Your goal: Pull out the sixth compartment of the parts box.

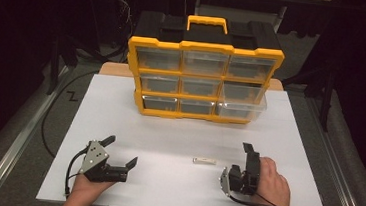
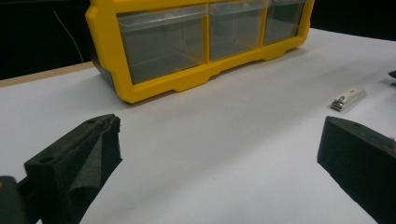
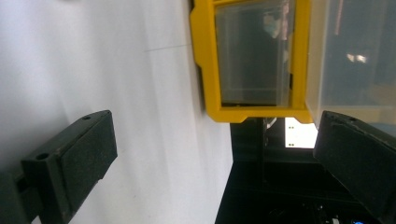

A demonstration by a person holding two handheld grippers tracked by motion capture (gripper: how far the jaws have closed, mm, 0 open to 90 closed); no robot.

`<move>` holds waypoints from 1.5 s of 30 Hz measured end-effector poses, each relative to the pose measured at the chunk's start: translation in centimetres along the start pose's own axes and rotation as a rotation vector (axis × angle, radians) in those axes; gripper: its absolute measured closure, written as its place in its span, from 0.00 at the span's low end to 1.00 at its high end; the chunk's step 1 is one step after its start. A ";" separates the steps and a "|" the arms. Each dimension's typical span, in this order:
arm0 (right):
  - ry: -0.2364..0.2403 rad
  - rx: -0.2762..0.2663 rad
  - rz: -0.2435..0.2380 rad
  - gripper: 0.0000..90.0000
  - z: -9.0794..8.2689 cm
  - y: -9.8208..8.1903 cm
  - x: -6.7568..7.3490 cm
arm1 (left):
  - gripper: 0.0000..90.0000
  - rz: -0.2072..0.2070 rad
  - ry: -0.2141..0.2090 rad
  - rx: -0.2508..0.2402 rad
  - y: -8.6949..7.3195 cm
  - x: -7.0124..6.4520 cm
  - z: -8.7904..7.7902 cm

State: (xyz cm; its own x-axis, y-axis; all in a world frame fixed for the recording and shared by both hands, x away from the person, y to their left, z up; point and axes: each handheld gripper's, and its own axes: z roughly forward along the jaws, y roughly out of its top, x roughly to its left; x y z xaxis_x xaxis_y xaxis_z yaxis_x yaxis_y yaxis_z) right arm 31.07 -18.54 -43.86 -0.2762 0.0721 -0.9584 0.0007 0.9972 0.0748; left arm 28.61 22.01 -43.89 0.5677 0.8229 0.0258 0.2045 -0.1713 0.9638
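Observation:
A yellow and black organiser (image 1: 206, 47) with clear drawers stands at the back centre of the white table (image 1: 120, 112). Its bottom right drawer (image 1: 241, 110) sticks out a little. A small silver nail clipper (image 1: 204, 161) lies on the table between my two grippers. My left gripper (image 1: 121, 150) rests near the front left, open and holding nothing. In the left gripper view the clipper (image 2: 348, 99) lies beyond the right jaw, past the gripper (image 2: 219, 140). My right gripper (image 1: 248, 152) is turned on its side at the front right, open and holding nothing. The right gripper view looks between its jaws (image 3: 215, 135) at the organiser's corner (image 3: 205, 70) and the protruding drawer (image 3: 355, 56).
A carry handle (image 1: 207, 23) tops the organiser. Metal rails (image 1: 17, 138) run along the floor on both sides of the table, and a black cable (image 1: 49, 116) curls at the left. Bare white surface lies between the organiser and the grippers.

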 end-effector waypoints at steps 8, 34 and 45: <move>0.025 -0.009 0.131 0.01 0.1 -0.3 -0.5 | 0.00 -0.010 0.003 0.008 -0.1 0.1 0.0; 0.305 -0.053 0.950 0.01 1.4 -3.7 -2.0 | 0.00 -0.014 0.023 0.003 0.0 0.0 0.1; 0.490 -0.121 1.273 0.02 1.6 -4.8 -2.3 | 0.00 -0.037 0.044 -0.012 0.0 0.5 0.3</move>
State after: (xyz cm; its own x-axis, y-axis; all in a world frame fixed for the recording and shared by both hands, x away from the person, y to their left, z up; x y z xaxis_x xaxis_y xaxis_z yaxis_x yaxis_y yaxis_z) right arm 33.28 -23.43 -42.50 -0.4563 0.8896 -0.0164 0.4315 0.2374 0.8703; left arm 29.13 22.24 -43.92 0.5247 0.8513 0.0014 0.2148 -0.1340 0.9674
